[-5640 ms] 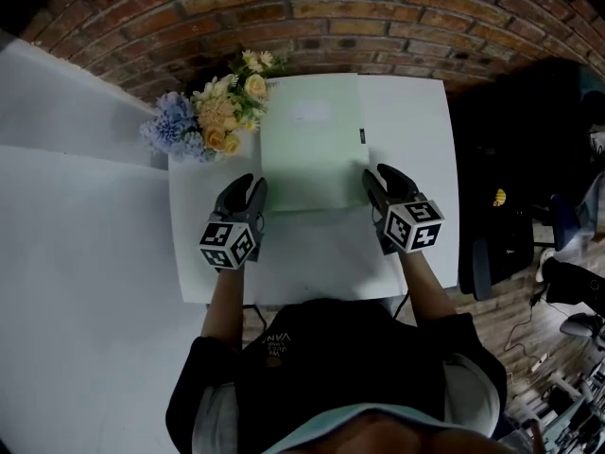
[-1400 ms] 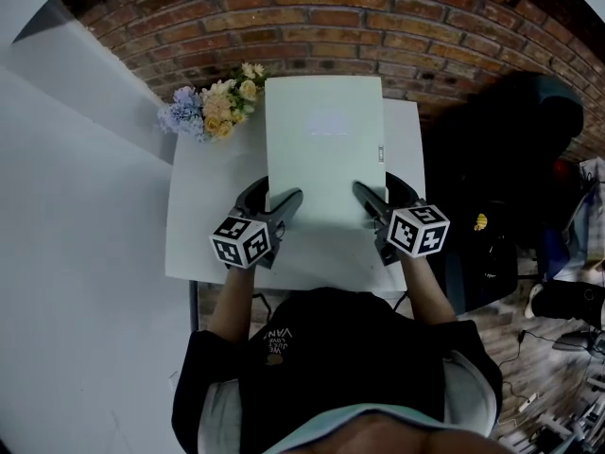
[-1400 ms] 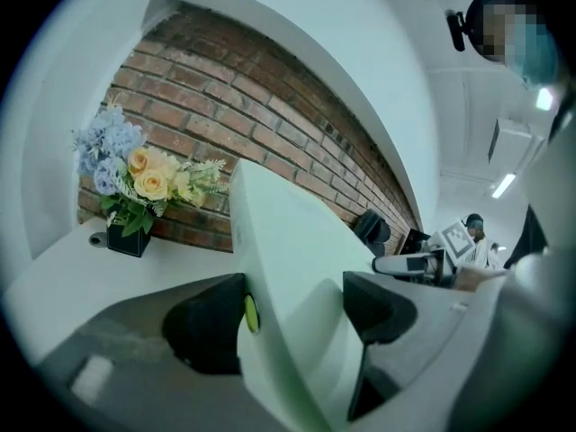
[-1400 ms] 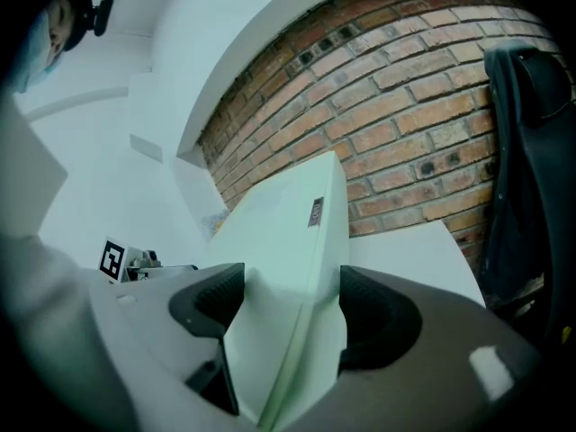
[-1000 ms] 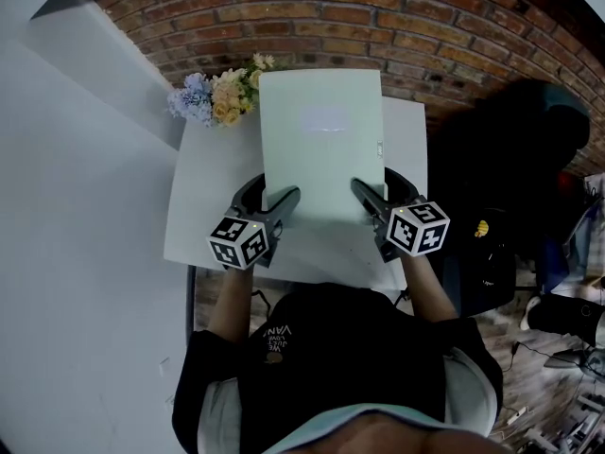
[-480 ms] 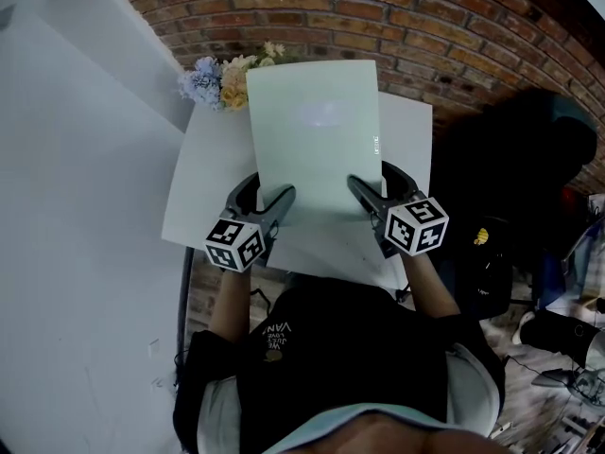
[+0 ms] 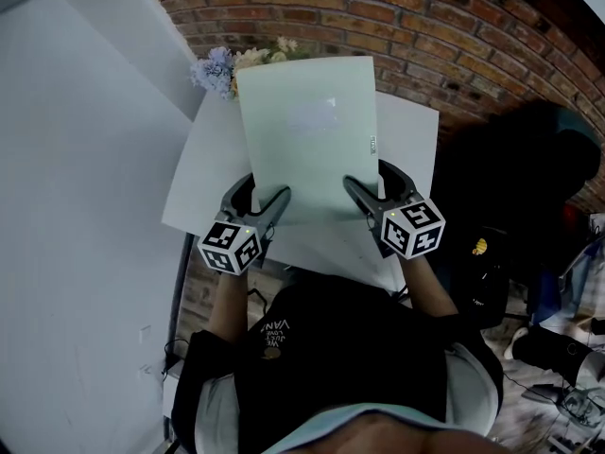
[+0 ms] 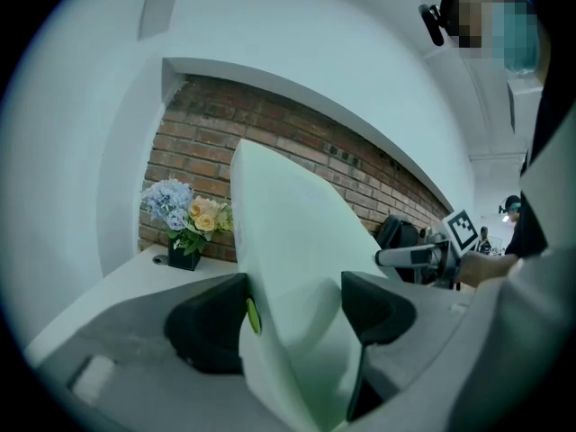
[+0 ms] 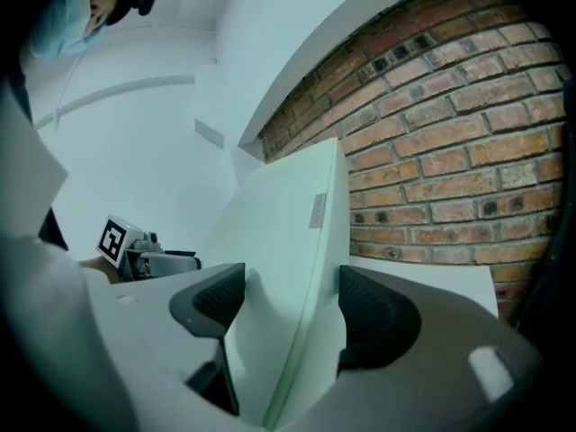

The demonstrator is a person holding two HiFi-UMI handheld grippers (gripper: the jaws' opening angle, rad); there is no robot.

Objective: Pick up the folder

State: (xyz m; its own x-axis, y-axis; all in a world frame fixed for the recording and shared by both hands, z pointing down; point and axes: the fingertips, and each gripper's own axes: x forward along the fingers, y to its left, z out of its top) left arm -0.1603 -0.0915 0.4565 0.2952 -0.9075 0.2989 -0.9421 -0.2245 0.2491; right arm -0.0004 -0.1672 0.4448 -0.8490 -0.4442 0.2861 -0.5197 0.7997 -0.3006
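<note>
The pale green folder (image 7: 307,135) is lifted off the white table (image 7: 411,140) and tilted up toward me. My left gripper (image 7: 260,200) is shut on its lower left edge, and my right gripper (image 7: 364,192) is shut on its lower right edge. Seen from the left gripper view, the folder (image 8: 292,268) stands on edge between the two black pads (image 8: 211,322) of the left gripper (image 8: 292,318). The right gripper view shows the folder (image 9: 288,241) clamped in the right gripper (image 9: 288,313), a small label near its spine.
A bunch of blue and yellow flowers (image 7: 232,62) stands at the table's far left corner, in a dark pot (image 8: 183,257). A brick wall (image 7: 406,26) runs behind the table. A dark chair (image 7: 492,187) stands on the right, with cables and clutter on the floor.
Both grippers have closed on the folder's lower corners and raised it from lying flat on the table. Over the last second it has tilted further up and drifted slightly left.
</note>
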